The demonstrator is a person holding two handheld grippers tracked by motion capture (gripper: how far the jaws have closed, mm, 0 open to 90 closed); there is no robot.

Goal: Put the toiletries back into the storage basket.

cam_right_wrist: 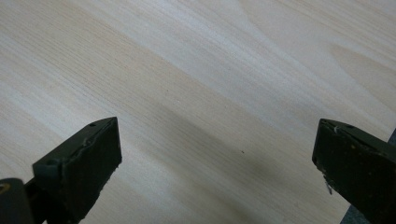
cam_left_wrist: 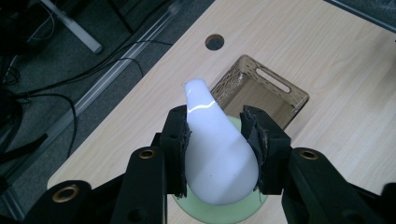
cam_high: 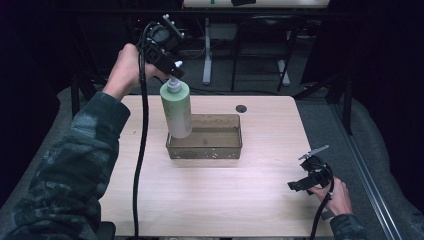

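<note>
The left tool (cam_high: 175,75) is closed on the white pump head (cam_left_wrist: 212,149) of a pale green bottle (cam_high: 176,109). In the left gripper view the two black jaws press on both sides of the pump head, and the spout of the pump points away from the tool, forward between the jaws. The bottle hangs upright under the left tool, above the desk (cam_high: 210,200). In the high view its lower end stands in front of the left end of a brown see-through bin (cam_high: 220,149); I cannot tell if the bottom touches the bin or not. In the left gripper view the bin lies ahead of the jaws, a little to their right, and a round hole in the desk (cam_left_wrist: 214,42) is further ahead.

The right tool (cam_high: 305,182) is open. Its jaws stand far apart with nothing between them, low over the bare wood of the desk. It is well apart from the bottle and the bin, near the right front corner of the desk.
</note>
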